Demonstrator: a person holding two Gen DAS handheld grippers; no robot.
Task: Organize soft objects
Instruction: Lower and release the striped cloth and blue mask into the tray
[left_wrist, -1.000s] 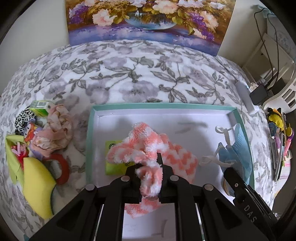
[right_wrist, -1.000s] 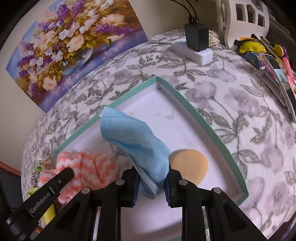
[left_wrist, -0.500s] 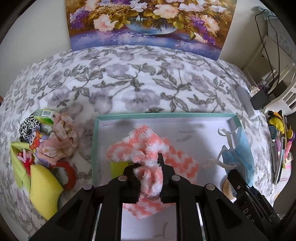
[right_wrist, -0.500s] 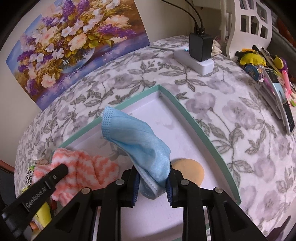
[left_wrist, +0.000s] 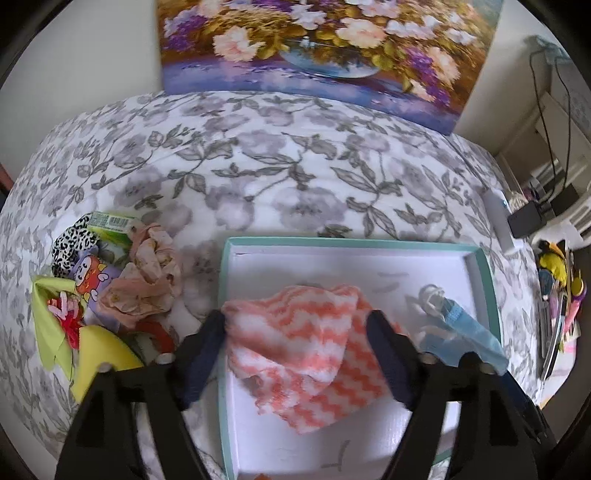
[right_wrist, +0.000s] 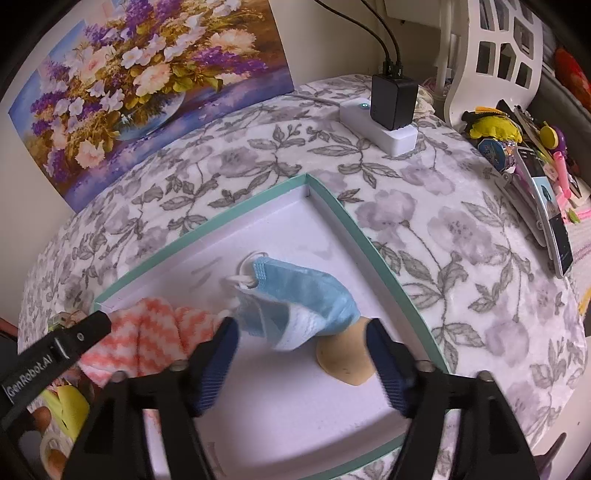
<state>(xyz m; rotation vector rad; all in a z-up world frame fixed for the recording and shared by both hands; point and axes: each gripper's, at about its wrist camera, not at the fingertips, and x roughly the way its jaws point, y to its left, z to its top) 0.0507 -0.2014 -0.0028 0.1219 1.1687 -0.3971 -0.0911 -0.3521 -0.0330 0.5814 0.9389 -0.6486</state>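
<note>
A teal-rimmed white tray (left_wrist: 224, 280) (right_wrist: 354, 225) lies on the flowered bedspread. My left gripper (left_wrist: 297, 338) hangs over it, its jaws opening; the orange-and-white zigzag cloth (left_wrist: 299, 350) (right_wrist: 147, 332) has dropped free between the fingers into the tray. My right gripper (right_wrist: 299, 332) is also opening above the tray. The blue face mask (right_wrist: 295, 295) (left_wrist: 461, 328) sags loose between its pads, touching neither. A tan round pad (right_wrist: 347, 358) lies in the tray beside the mask.
Left of the tray sits a heap of soft things: a pink crumpled cloth (left_wrist: 147, 284), a yellow sponge (left_wrist: 99, 354), a leopard-print band (left_wrist: 70, 240). A white power strip with a black charger (right_wrist: 391, 110) lies at the far right. A flower painting (left_wrist: 325, 48) leans against the wall.
Both grippers went from shut to wide apart. The zigzag cloth fell out of the left one and spread in the tray; the blue mask slipped out of the right one and slumped down.
</note>
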